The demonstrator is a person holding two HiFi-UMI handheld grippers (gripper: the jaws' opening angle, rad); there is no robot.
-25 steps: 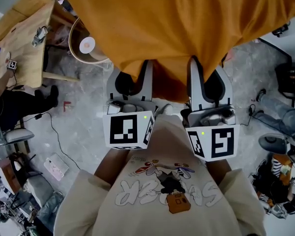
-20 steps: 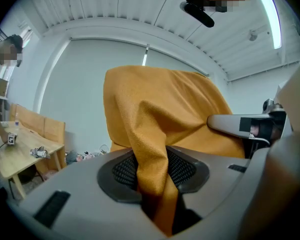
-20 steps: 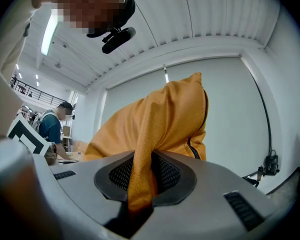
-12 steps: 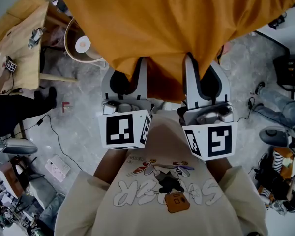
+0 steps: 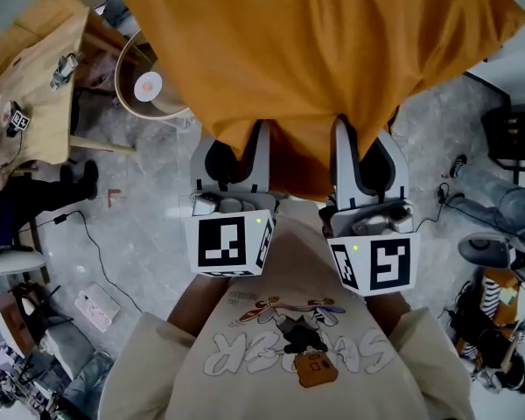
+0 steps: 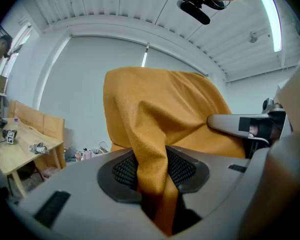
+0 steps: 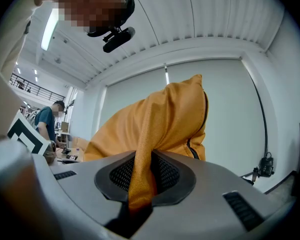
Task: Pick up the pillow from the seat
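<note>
The pillow (image 5: 315, 51) is showing as a big, soft, mustard-orange cushion with a finely woven cover, sagging in loose folds and filling the upper part of the head view. It is hanging in the air in front of the person, above the grey floor (image 5: 149, 226), carried by its near edge.

The left gripper (image 5: 243, 138) is pinching a bunched fold of that edge between its jaws, and the right gripper (image 5: 360, 140) is clamping another fold just beside it, the two well level with each other. The marker cubes (image 5: 232, 243) are sitting close to the person's pale printed shirt (image 5: 289, 348).

The head view alone is showing the surroundings below: a wooden tabletop (image 5: 35, 86) at the left with small objects on it, a round wooden-rimmed object (image 5: 149, 81) next to it, and cables trailing over the floor.

The gripper views are looking upward instead. The left gripper view is showing the fabric squeezed between the dark meshed pads (image 6: 187, 166), a ribbed white ceiling and a long lamp (image 6: 269, 19). Only the right gripper view is revealing a dark zipper (image 7: 199, 151) running down the pillow's side, and a person (image 7: 47, 121) standing far off at the left.
</note>
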